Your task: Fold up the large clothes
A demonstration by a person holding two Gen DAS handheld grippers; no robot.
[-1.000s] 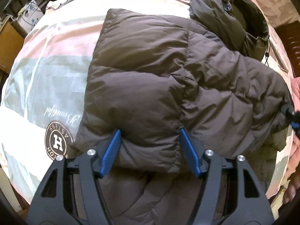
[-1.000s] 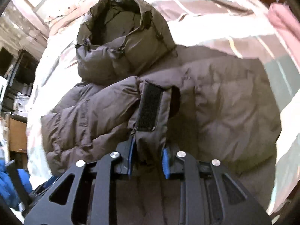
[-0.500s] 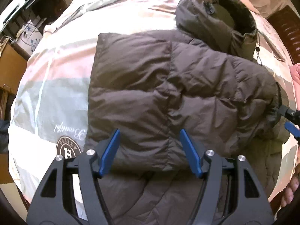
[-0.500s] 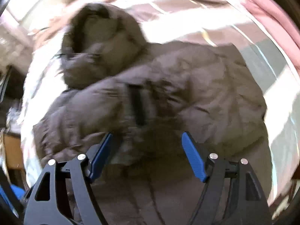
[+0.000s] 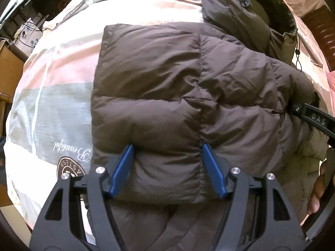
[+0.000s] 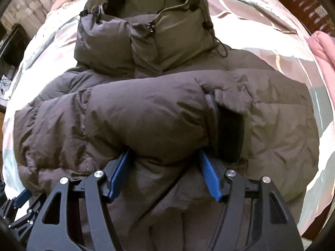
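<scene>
Your work item is a brown puffer jacket [image 5: 167,87] lying flat on a bed with a striped pink, grey and white cover [image 5: 52,96]. Its long axis runs from the hem, nearest you, to the hood [image 6: 146,31] at the far end. In the right wrist view the hood points straight away from you, toward the top of the frame, with its opening facing up; in the left wrist view it points to the upper right. Both sides of the jacket are folded in over the body. The left side forms a squared panel with a straight outer edge. The right sleeve [image 6: 146,119] lies crosswise over the chest, at right angles to the long axis, with its cuff and a dark fastening strip [image 6: 230,136] toward the right of the frame.

Your left tool [image 5: 167,169] points steeply down over the hem area of the folded panel. Its blue fingers stand apart and are released; the fabric lies between them, but no pinch is visible.

Your right tool [image 6: 163,173] points steeply down at the near edge of the crosswise sleeve. Its jaws are closing, with the bulge of the sleeve between them; the pads do not yet clamp it, so treat the sleeve as released.

A pink cloth [image 6: 322,48] lies at the right edge of the bed.
</scene>
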